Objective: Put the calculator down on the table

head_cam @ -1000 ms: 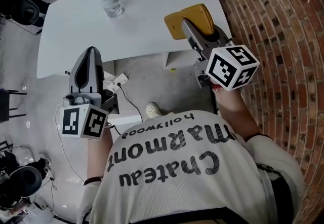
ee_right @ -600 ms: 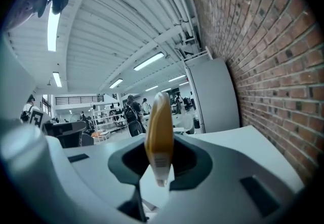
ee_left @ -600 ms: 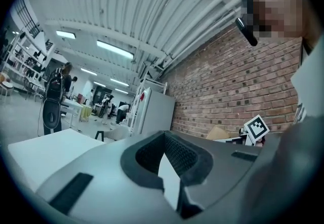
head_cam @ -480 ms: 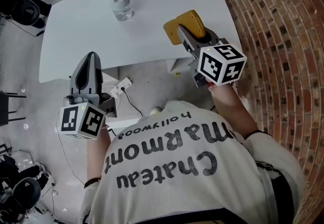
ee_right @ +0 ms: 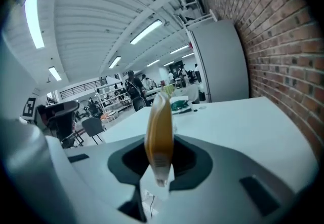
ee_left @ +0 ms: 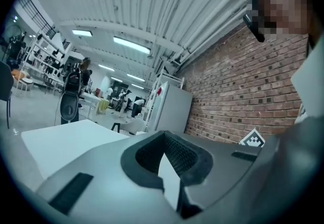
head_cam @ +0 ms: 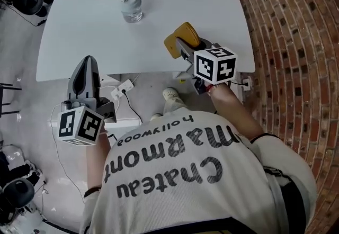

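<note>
Calculator [head_cam: 180,36] sits pinched edge-on in the right gripper [head_cam: 184,47], above the table [head_cam: 90,32] near its front edge. Left gripper [head_cam: 87,62] hangs closed, empty. Placing step: lower it flat, then release.

The head view was bright and evenly lit from above. The broad white tabletop [head_cam: 85,37] came close to washing out, and what shadows there were stayed faint and soft-edged. The red brick wall [head_cam: 296,42] bowed outward toward the right edge (a wide lens at work).

Both gripper views were dimmer, with a cool bluish cast, heavy black vignetting in the corners and strong barrel bulge. In the left gripper view, long white ceiling strip lights [ee_left: 131,44] glared against the ribbed roof. In the right gripper view, a curved bright tube [ee_right: 33,17] bloomed at the left edge. There the flat yellow calculator [ee_right: 159,132], close to the lens, was smeared out of focus, while the distant hall stayed fairly sharp.
</note>
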